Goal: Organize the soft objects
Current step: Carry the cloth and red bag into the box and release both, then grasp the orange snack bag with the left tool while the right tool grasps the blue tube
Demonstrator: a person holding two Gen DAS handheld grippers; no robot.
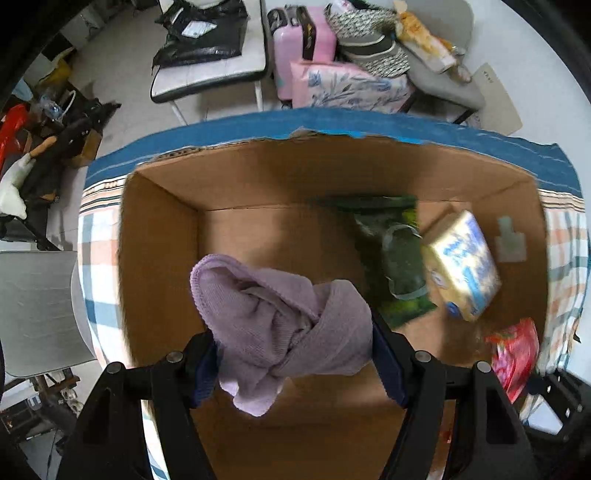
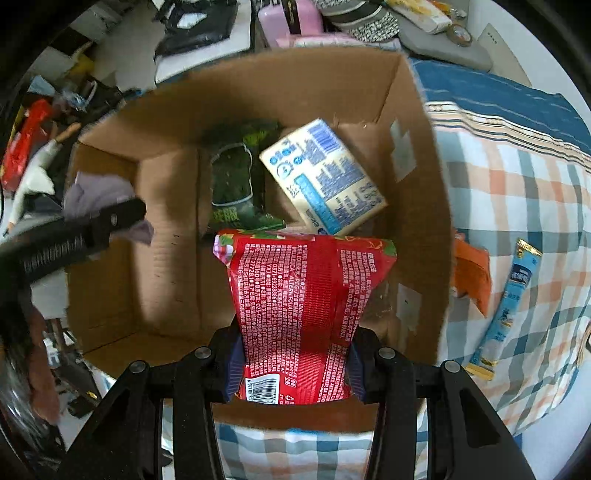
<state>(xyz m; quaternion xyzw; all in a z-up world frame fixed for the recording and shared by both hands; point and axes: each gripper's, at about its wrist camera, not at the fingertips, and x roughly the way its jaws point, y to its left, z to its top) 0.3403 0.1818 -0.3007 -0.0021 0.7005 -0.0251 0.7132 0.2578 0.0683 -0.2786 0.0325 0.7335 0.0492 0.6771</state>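
The left tongs (image 1: 295, 354) are clamped on a bunched lilac cloth (image 1: 280, 325) and the right tongs (image 2: 293, 365) on a red packet (image 2: 306, 314), both held over the open cardboard box (image 1: 159, 258), where a green pouch (image 1: 395, 258) and a cream carton (image 1: 461, 266) lie on its floor.

A checked cloth (image 2: 517, 206) with a blue band covers the table. On the far side stand a pink suitcase (image 1: 295, 40), a flowered pink bag (image 1: 347, 86) and a white chair (image 1: 210, 70) bearing a black bag (image 1: 203, 33). A grey chair (image 1: 37, 306) sits left.
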